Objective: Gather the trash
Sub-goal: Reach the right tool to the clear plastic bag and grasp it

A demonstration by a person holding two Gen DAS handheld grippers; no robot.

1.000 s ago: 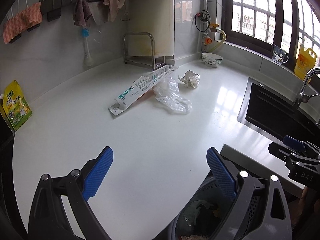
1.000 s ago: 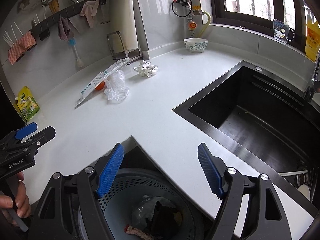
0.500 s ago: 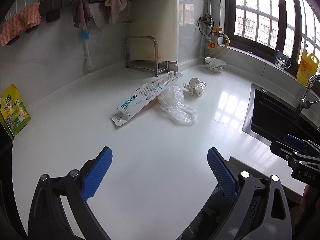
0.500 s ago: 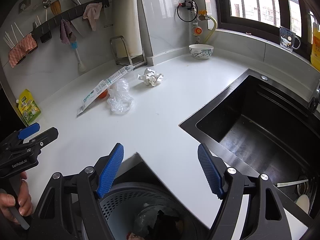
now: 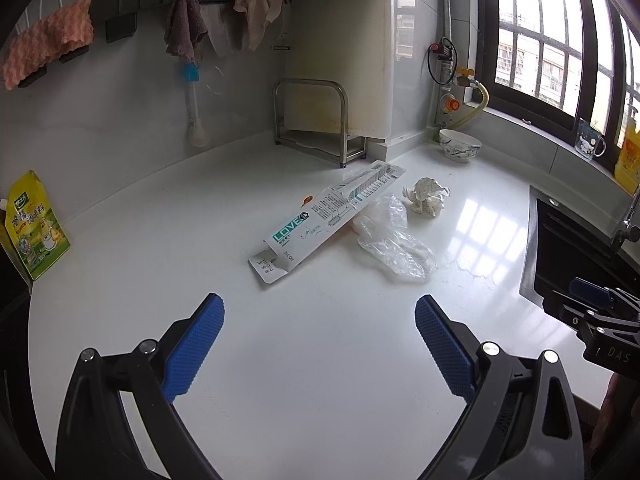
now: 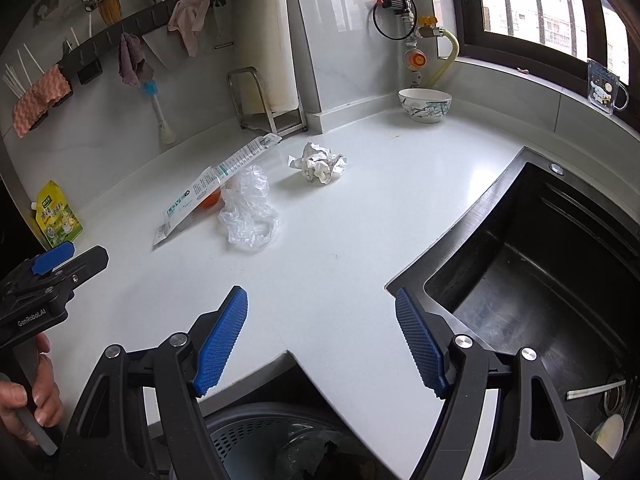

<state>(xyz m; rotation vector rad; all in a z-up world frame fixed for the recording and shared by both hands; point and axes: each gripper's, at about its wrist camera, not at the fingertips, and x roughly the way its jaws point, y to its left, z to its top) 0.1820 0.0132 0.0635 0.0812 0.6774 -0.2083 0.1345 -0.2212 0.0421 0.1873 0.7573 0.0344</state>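
Left wrist view: left gripper (image 5: 319, 344) spread wide, empty, above the white surface (image 5: 320, 380). Ahead, well apart: long cardboard package (image 5: 326, 218), clear plastic bag (image 5: 394, 246) just beside it, crumpled paper ball (image 5: 427, 196) near.

Right wrist view: right gripper (image 6: 321, 338) spread wide, empty, over the surface edge and trash bin (image 6: 256, 436). Package, bag and paper (image 6: 320, 162) far ahead; black sink (image 6: 540, 280) at right.

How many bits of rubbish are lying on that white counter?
4: a long toothbrush package, a clear plastic bag beside it, crumpled paper behind, and something orange, mostly hidden, under the package.
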